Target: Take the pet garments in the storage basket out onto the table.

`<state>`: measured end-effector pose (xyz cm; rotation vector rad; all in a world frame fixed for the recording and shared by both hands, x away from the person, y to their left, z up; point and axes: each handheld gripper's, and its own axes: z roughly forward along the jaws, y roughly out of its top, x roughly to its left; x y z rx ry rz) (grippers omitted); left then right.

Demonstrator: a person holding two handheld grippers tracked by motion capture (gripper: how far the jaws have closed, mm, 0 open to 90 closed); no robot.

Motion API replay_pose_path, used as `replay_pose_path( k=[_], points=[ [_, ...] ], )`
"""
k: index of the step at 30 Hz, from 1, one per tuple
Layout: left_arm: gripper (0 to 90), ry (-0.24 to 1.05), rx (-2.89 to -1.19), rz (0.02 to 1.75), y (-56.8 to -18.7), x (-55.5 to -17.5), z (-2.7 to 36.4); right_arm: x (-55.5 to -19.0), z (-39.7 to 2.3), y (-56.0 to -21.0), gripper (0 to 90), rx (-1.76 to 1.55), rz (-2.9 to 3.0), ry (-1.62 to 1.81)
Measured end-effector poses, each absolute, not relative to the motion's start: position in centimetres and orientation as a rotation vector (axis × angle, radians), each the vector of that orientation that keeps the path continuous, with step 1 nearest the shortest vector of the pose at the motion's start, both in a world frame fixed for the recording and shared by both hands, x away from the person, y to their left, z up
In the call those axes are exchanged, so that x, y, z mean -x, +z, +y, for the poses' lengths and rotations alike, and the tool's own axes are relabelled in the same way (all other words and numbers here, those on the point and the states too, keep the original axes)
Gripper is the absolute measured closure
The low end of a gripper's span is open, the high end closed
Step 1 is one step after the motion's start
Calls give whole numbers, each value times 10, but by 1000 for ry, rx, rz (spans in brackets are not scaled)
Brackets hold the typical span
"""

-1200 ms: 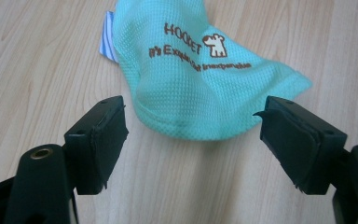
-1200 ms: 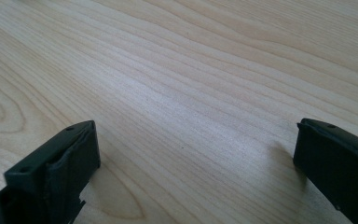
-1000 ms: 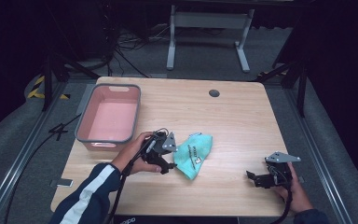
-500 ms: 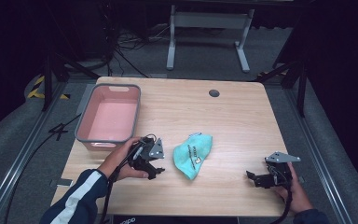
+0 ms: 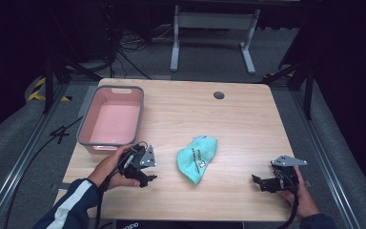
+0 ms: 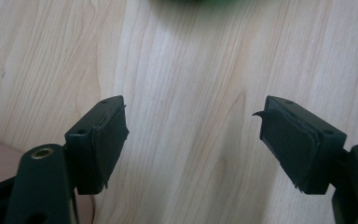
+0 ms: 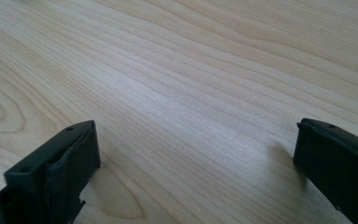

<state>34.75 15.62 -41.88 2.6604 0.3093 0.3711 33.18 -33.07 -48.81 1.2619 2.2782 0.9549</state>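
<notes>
A teal cloth (image 5: pixel 198 158) lies crumpled on the wooden worktop (image 5: pixel 248 119), near the middle of its front half. Left of the cloth, just apart from it, the left claw (image 5: pixel 145 177) sits low over the wood, its jaws spread wide and empty. Well to the right of the cloth, the right claw (image 5: pixel 259 182) is likewise wide open with nothing between its jaws. A pink tub (image 5: pixel 112 119) stands behind and to the left of the cloth.

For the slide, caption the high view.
Teal cloth lies between open left tongs and right tongs; pink bin sits left.
</notes>
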Motion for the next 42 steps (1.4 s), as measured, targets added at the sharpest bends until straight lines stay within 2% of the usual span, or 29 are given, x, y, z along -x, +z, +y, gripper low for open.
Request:
replay_pose_path(
  k=[24,42],
  points=[
    [227,398,-2643,434,-437,-335,213,-332,-331,-488,7,-1262,2277,956],
    [212,400,-2571,599,-453,-326,266,-332,-331,-488,7,-1263,2277,955]
  ],
)
